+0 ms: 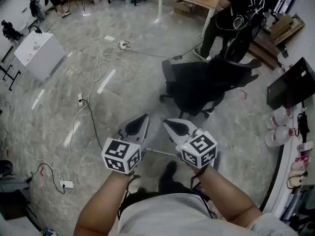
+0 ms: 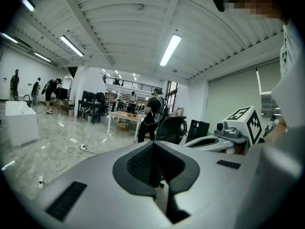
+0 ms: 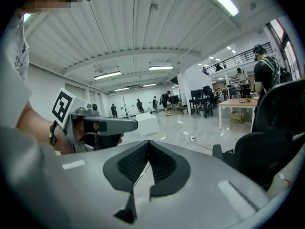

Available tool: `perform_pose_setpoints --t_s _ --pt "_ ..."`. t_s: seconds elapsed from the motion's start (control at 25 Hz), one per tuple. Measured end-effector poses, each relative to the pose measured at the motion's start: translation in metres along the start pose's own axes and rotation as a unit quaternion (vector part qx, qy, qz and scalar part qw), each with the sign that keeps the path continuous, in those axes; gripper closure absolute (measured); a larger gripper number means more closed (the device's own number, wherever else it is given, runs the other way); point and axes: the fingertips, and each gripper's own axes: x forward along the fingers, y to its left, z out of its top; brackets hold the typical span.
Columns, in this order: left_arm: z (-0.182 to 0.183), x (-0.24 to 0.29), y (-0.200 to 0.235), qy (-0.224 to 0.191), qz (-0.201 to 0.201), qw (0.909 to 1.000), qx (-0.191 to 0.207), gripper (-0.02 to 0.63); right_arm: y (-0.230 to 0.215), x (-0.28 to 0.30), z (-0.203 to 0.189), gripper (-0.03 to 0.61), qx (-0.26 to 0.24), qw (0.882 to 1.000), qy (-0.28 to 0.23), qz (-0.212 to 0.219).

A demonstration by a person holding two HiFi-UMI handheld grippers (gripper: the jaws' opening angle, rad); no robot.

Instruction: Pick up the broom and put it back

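Fingers (image 2: pixel 138 166) shut, empty on your left gripper (image 1: pixel 143 119) and right gripper (image 1: pixel 168 124): no broom in sight yet; chair (image 1: pixel 202 85) at 12 o'clock.

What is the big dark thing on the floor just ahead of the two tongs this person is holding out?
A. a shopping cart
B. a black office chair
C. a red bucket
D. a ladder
B: in the head view a black office chair on a wheeled base stands just beyond the tips of the left tongs and the right tongs.
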Motion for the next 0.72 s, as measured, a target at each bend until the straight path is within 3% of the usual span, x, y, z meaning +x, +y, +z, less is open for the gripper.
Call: perform_pose_setpoints --t_s 0.28,0.44,0.72 --pt "-0.083 0.054 0.085 0.023 0.035 0.9991 -0.011 0.610 -0.053 0.098 -0.114 0.575 -0.014 0.993 0.102 0.050" --pt "-0.160 0.057 0.148 0.037 0.049 0.9972 -0.043 0.609 -0.052 0.159 -0.210 0.575 -0.024 0.981 0.177 0.077" --pt "-0.312 0.069 0.252 0.061 0.059 0.9938 -0.072 0.609 -0.069 0.264 -0.395 0.543 -0.030 0.955 0.285 0.079"
